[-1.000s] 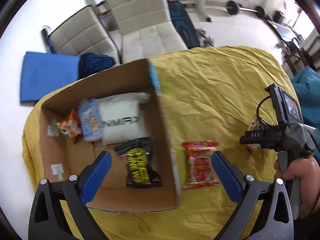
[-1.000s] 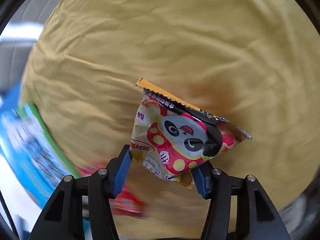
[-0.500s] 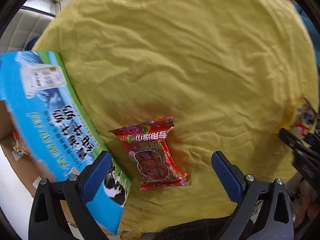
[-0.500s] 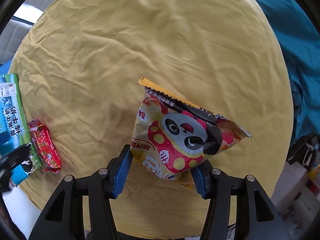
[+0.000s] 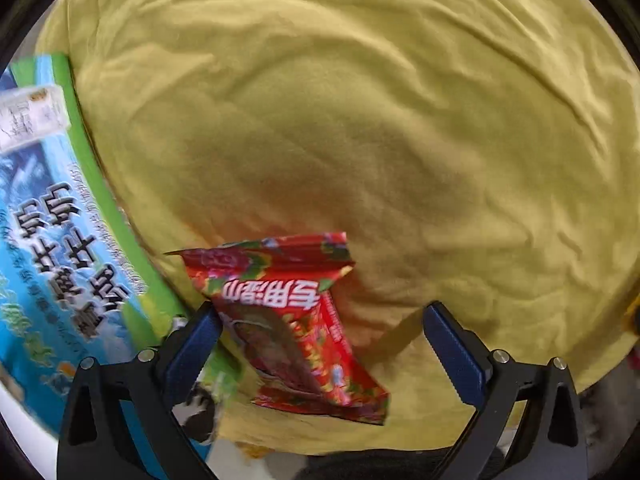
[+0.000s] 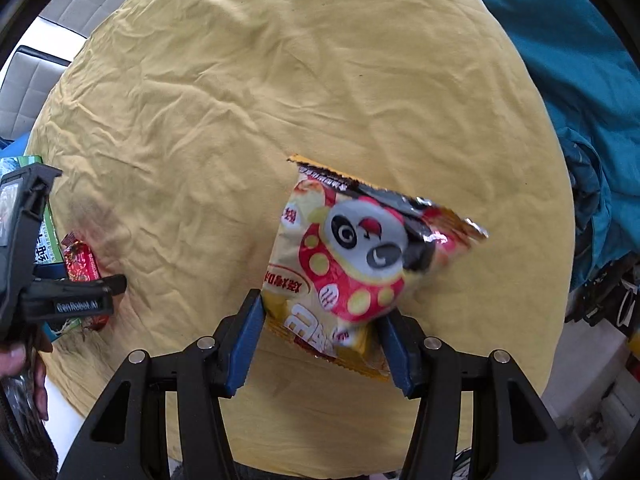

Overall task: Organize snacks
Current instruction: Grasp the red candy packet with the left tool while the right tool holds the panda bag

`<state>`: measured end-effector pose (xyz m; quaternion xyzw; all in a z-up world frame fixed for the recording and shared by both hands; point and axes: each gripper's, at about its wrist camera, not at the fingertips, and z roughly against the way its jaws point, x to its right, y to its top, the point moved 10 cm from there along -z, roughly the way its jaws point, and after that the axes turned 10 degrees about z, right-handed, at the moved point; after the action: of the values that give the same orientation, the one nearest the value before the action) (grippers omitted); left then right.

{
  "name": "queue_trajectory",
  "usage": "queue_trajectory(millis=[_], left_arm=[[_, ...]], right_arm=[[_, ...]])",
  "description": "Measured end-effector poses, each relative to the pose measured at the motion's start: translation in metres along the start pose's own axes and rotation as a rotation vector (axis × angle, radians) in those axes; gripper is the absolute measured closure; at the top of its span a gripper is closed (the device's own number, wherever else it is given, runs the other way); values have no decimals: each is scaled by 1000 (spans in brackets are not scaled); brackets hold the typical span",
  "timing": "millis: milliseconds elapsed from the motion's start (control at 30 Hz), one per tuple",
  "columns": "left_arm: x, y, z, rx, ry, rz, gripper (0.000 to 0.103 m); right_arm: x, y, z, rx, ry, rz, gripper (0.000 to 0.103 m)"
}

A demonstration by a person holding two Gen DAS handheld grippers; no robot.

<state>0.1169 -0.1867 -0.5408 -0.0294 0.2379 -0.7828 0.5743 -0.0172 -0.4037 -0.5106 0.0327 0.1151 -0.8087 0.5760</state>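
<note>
A red snack packet (image 5: 292, 320) lies on the yellow tablecloth (image 5: 360, 120), right beside the blue-and-green printed wall of the cardboard box (image 5: 60, 248). My left gripper (image 5: 320, 336) hangs open just over it, the left finger touching or nearly touching the packet's edge. In the right wrist view my right gripper (image 6: 324, 332) is shut on a yellow-and-red panda snack bag (image 6: 352, 264), held above the cloth. The red packet (image 6: 80, 264) and the left tool (image 6: 44, 280) show at that view's left edge.
The round table drops off all around the cloth. A teal cloth (image 6: 580, 100) lies off the right side, a padded chair (image 6: 28, 80) stands at the far left, and a person's hand (image 6: 24, 364) holds the left tool.
My left gripper swung from over the box interior down toward the red packet, which now sits large between its fingers. The right gripper kept hold of the panda bag and rose slightly.
</note>
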Motion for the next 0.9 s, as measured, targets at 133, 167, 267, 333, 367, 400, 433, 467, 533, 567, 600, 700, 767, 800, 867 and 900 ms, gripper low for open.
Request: queue_trajectory(millis=[133, 167, 267, 333, 367, 400, 433, 467, 533, 567, 600, 700, 767, 800, 867, 900], left_arm=[[0, 1, 9, 42, -109, 45, 1], [3, -1, 12, 49, -151, 49, 1], [15, -9, 17, 54, -234, 30, 1], [17, -15, 23, 52, -285, 22, 1], [14, -17, 26, 59, -282, 18, 1], [11, -19, 29, 73, -266, 3, 1], [6, -21, 31, 91, -228, -16, 1], [5, -25, 32, 100, -194, -31, 1], [0, -30, 25, 92, -129, -73, 1], [1, -33, 21, 78, -124, -84, 1], [3, -36, 12, 50, -123, -85, 1], [14, -34, 5, 17, -220, -44, 16], [29, -38, 2, 40, -229, -16, 17], [35, -40, 6, 62, -258, -13, 25], [43, -45, 10, 70, -295, -15, 30], [48, -47, 14, 70, -329, -16, 30]], right_arm=[[-4, -14, 0, 2, 6, 2, 45], [-4, -17, 0, 3, 11, 3, 45], [3, -22, 3, 0, 19, 6, 45], [5, -23, 6, -4, 17, 10, 45], [0, -21, 4, -4, 17, 11, 45], [-1, -22, 4, -4, 17, 13, 45], [0, -25, 4, -3, 15, 15, 45], [2, -19, 4, -1, 14, 17, 45], [5, -18, 10, 3, 5, 22, 45], [3, -14, 19, 4, 1, 22, 45], [3, -13, 21, 3, 1, 23, 45], [6, -13, 16, -10, 20, 24, 45], [6, -16, 12, -21, 30, 27, 45], [5, -18, 12, -23, 30, 32, 45], [6, -22, 11, -23, 28, 39, 45], [6, -23, 10, -23, 28, 39, 45]])
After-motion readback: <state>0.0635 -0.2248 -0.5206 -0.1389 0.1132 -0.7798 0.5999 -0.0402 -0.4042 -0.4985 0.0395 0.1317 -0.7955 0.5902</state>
